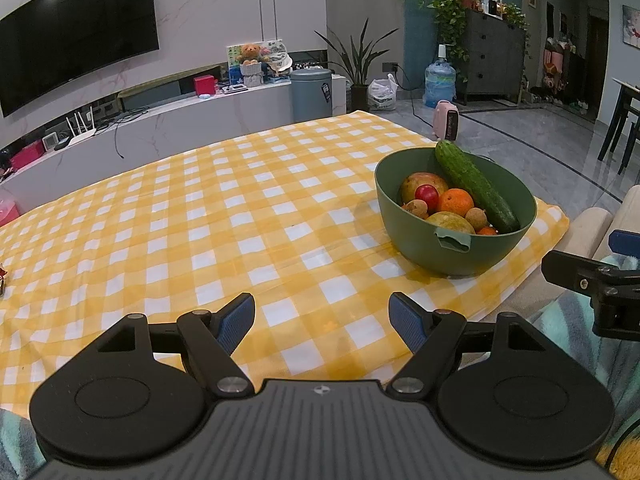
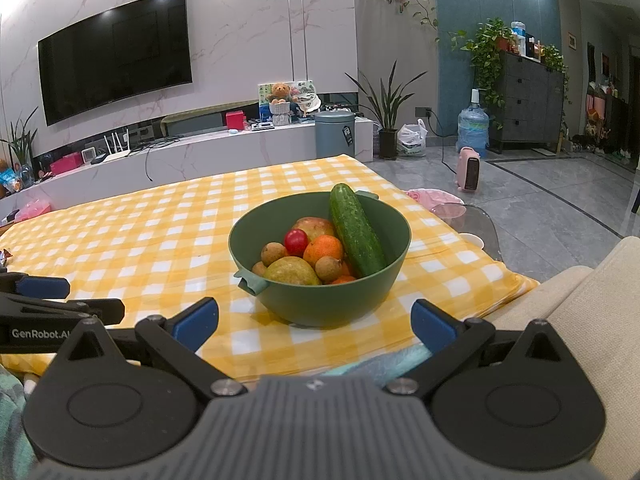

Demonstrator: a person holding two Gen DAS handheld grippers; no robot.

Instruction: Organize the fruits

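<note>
Fingers (image 1: 236,322) on the left gripper (image 1: 322,322) are spread wide and hold nothing; they hang over the near part of the desk (image 1: 200,216), with its yellow-and-white checked cloth, well to the left of the bowl (image 1: 456,252). That green bowl stands on the desk close to its near right corner. Inside it, going from its left side, lie a brownish fruit at the back, a small red fruit (image 2: 296,242) beside it, some little brown round fruits (image 2: 273,254), and a yellow-green pear (image 2: 292,271) at the front by the bowl's handle. An orange (image 2: 323,251) sits in the bowl's middle, touching the red fruit. Along the bowl's right side a cucumber (image 2: 356,230) leans, its far end sticking up over the rim. The right gripper (image 2: 316,320) hovers just in front of the bowl, fingers (image 2: 434,326) also parted and empty, one to each side of the bowl's base.
</note>
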